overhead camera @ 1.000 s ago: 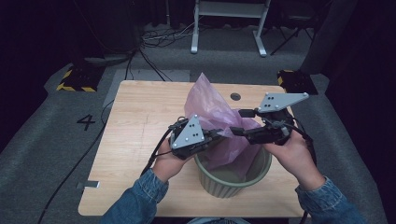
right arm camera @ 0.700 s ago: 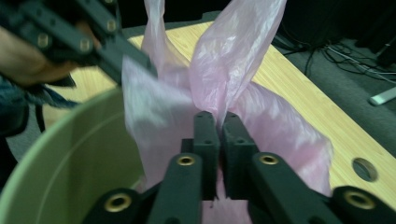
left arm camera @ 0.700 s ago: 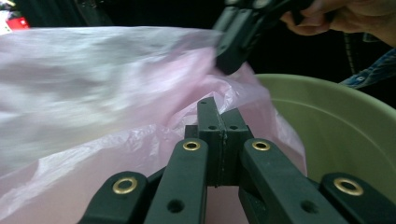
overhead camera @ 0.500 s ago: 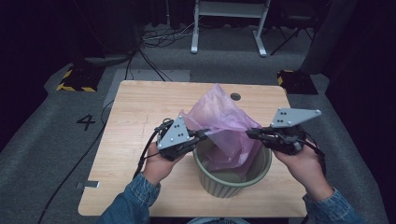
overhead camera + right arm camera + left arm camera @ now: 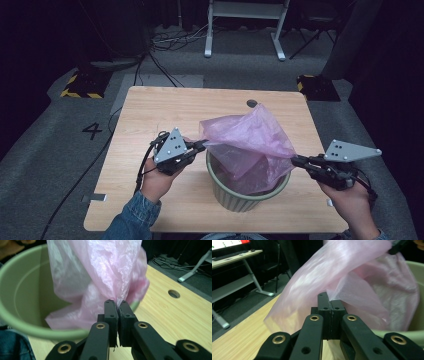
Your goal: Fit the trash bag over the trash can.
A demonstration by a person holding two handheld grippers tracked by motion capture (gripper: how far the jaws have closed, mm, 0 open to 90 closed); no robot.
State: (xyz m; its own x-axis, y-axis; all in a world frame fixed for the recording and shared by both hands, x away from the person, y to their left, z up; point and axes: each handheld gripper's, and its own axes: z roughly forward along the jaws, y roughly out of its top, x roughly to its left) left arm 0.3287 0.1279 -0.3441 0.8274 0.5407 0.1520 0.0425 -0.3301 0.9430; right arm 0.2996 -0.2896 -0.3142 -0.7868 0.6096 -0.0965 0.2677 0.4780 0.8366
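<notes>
we see a pink plastic bag stretched over a green bin near the table's near edge. the left gripper has its jaws pressed together on the bag's left edge; the right gripper pinches its right edge. compared with half a second ago, our hands have moved farther apart, pulling the bag's mouth wider, with the bag's lower part inside the bin.
</notes>
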